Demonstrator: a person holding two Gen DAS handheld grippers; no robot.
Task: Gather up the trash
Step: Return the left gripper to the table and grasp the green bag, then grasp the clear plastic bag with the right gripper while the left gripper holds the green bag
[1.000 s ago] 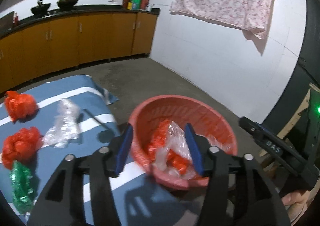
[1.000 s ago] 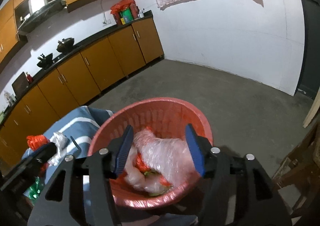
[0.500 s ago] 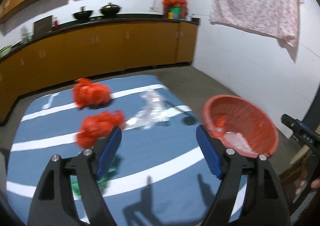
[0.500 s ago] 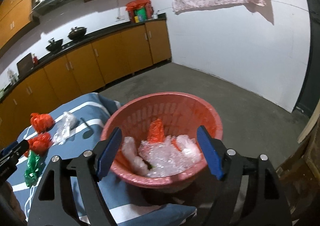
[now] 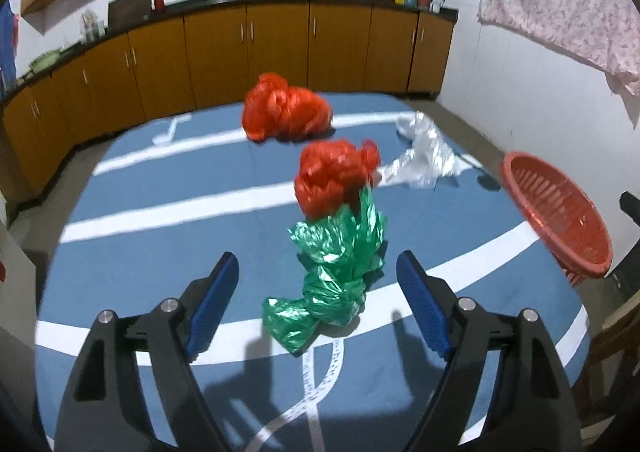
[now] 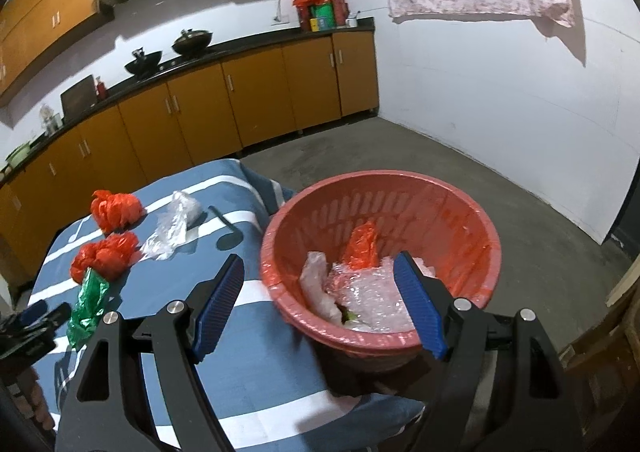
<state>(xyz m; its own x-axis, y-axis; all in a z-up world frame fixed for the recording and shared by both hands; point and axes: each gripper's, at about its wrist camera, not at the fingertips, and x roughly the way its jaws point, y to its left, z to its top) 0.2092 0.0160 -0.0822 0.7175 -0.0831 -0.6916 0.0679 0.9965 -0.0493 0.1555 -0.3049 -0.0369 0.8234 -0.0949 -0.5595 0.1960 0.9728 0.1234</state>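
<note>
Lying just ahead of the left gripper, the crumpled green bag runs lengthwise away from its fingers toward the near red bag, and the blue pads are opening with nothing pinched. Beside the blue striped cloth, the red basket holds clear and red plastic under the right gripper, whose fingers are spread and empty, so the left hand is nearer

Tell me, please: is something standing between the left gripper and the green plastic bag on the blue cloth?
Nothing visible does. The left gripper, its jaws opening and empty, points straight at the green plastic bag, which lies on the blue cloth. A red bag lies beyond it, touching its far end.
</note>
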